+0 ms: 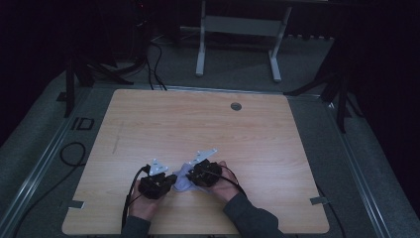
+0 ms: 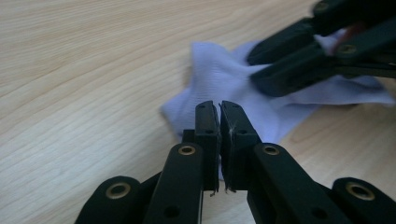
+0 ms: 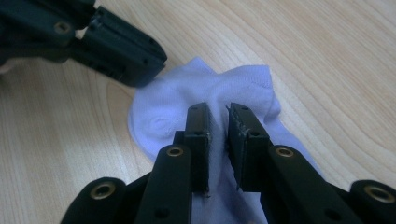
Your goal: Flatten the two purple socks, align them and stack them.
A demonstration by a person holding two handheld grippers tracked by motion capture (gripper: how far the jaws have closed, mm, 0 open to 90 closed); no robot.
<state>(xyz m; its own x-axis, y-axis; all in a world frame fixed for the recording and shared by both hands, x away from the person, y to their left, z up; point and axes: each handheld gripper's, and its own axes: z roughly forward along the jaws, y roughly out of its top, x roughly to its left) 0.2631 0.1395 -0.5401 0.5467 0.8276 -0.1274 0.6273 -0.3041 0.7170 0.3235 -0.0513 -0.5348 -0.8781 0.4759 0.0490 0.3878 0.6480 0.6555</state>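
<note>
A: Where is the sock against the two tools?

B: In the high view the white sock (image 1: 182,179) lies on the wooden table (image 1: 198,124), in the lower middle of the frame, right between the left gripper (image 1: 171,181) and the right gripper (image 1: 190,174), whose tips meet over it. In the left gripper view it spreads across the centre and right of the frame, beyond and partly under the left gripper's tips (image 2: 219,109).

A: What are the left jaws doing?

B: They are pressed almost together, only a hairline slit between the pads. Whether any cloth is caught in that slit, I cannot tell.

A: And the right one?

B: In the right gripper view the right gripper (image 3: 218,112) has a narrow gap between its pads, and a ridge of sock fabric rises into that gap. The pads do not look clamped on it. The left gripper's dark tip (image 3: 135,56) sits in the upper left, at the sock's far edge.

A: How are the hands held?

B: Both forearms come in from the bottom edge of the high view. The left hand (image 1: 143,203) and the right hand (image 1: 225,186) angle inward, so the grippers point toward each other, low over the table.
</note>
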